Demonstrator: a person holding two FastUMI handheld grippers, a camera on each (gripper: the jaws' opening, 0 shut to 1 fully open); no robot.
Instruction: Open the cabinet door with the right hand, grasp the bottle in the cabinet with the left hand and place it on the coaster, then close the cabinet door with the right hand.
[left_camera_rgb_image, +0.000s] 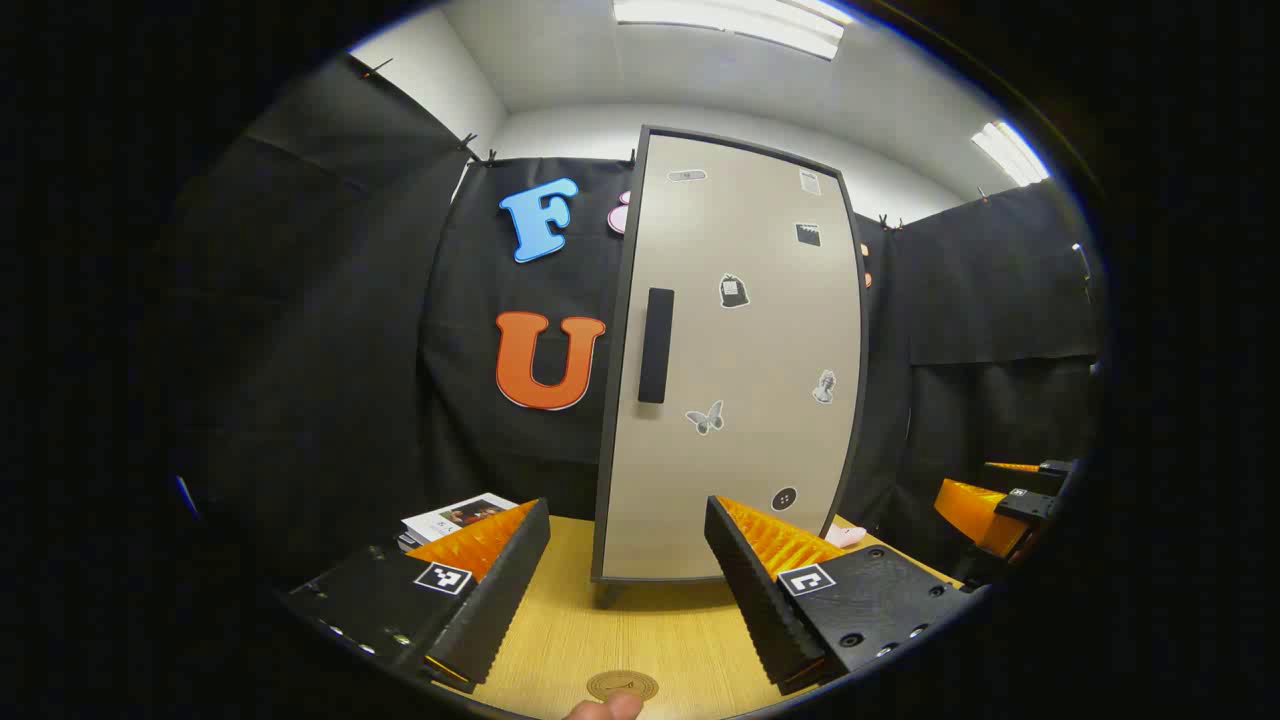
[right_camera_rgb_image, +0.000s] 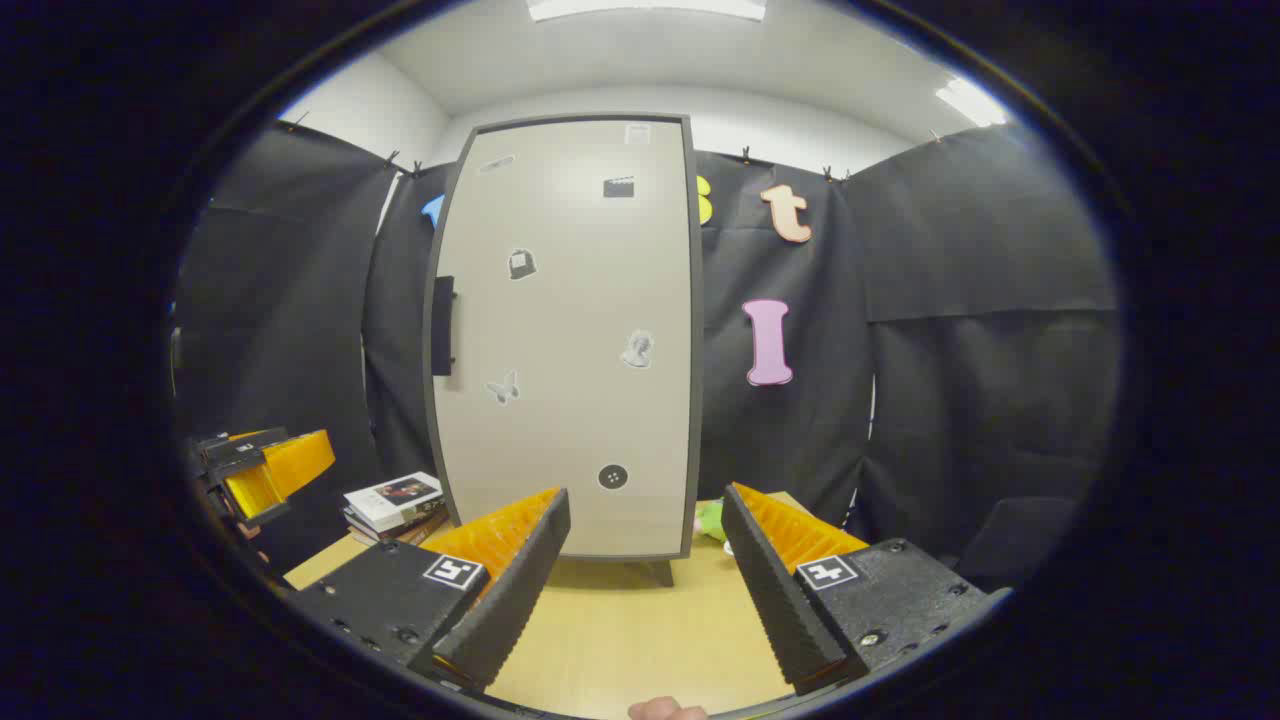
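Note:
A tall beige cabinet (left_camera_rgb_image: 735, 360) with a dark frame stands on the wooden table, its door closed. A black vertical handle (left_camera_rgb_image: 656, 345) sits on the door's left edge, also seen as the handle (right_camera_rgb_image: 443, 325) in the right gripper view. My left gripper (left_camera_rgb_image: 628, 590) is open, short of the cabinet (right_camera_rgb_image: 565, 340), with nothing between its fingers. A round brown coaster (left_camera_rgb_image: 622, 686) lies on the table just under it. My right gripper (right_camera_rgb_image: 645, 585) is open too, facing the door's lower right part. The bottle is hidden behind the door.
A stack of books (right_camera_rgb_image: 393, 505) lies on the table left of the cabinet, seen as books (left_camera_rgb_image: 455, 520) in the left gripper view. A small green object (right_camera_rgb_image: 711, 520) and a pink one (left_camera_rgb_image: 846, 536) sit by the cabinet's right foot. Black cloth walls the booth.

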